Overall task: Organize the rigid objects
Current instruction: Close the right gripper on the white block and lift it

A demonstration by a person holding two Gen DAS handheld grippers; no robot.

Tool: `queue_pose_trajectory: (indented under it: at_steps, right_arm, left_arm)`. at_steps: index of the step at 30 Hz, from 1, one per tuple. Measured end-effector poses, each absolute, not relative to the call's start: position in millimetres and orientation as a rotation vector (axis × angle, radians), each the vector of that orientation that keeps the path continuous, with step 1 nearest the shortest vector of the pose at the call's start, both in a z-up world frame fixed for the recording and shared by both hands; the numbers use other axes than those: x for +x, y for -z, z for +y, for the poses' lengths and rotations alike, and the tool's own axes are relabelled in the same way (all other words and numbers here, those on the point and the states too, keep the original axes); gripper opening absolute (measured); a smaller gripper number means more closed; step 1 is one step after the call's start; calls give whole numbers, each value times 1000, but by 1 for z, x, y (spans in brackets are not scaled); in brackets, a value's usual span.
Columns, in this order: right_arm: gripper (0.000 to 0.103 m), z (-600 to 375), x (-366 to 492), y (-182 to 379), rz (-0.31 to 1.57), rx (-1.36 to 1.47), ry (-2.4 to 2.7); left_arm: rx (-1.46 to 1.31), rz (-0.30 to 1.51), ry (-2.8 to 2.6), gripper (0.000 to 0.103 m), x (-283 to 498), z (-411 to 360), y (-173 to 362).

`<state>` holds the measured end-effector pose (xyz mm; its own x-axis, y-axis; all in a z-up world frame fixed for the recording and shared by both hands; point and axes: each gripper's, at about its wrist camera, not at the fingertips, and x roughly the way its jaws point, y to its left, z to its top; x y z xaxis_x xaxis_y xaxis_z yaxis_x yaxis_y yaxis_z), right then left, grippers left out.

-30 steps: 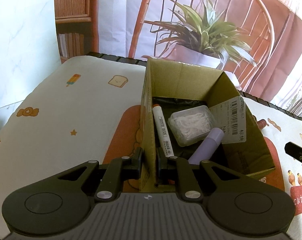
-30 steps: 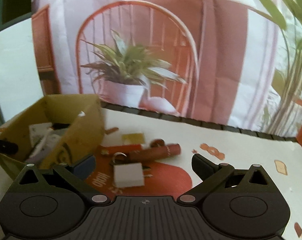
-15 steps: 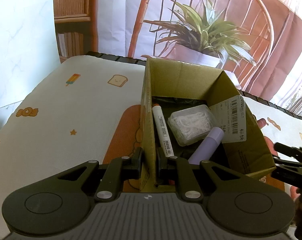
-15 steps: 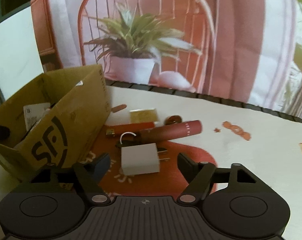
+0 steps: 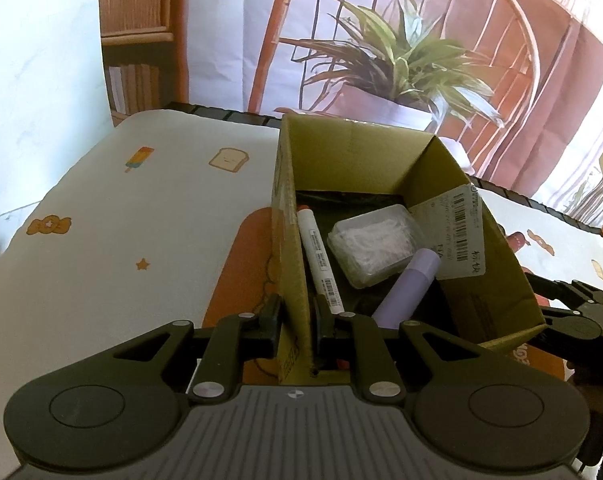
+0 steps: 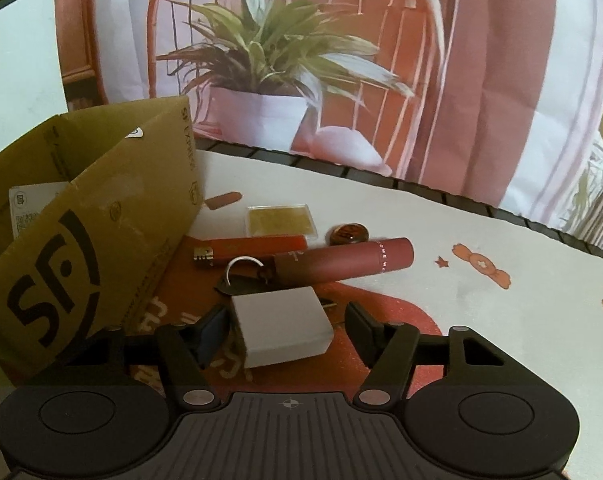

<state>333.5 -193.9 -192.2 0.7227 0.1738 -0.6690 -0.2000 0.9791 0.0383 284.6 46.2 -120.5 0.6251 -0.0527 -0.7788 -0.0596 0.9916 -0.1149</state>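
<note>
Over the last second the right gripper (image 6: 287,322) has dropped down from above the clutter to straddle the small white rectangular charger block (image 6: 280,326), and its jaws are closing with the block between them, the left pad about touching it and the right pad not yet on it; I judge a pick-up for the box is starting. The left gripper (image 5: 297,314) has not moved and stays clamped on the near wall of the open brown cardboard box (image 5: 291,240), holding it steady. The box stands just to the left of the right gripper.
</note>
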Motion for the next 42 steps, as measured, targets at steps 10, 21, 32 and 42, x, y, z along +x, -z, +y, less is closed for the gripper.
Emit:
queue_pose_trajectory:
  at_steps: [10,21,32,42]
  right_arm:
    - [49,-197,330,189,722,-12,-210]
    - [49,-199,319,185,738,18,-191]
    - [49,-203,302,185,736,47,-182]
    - [46,-209,292,182,729,74,-176]
  left_arm:
    - [-139,900,0,16,285,46,120]
    - [-125,897,-14,38,280,49,115]
    - [-76,879,-32,69,263,50,102]
    - [-109,837,34,57,245,52,88]
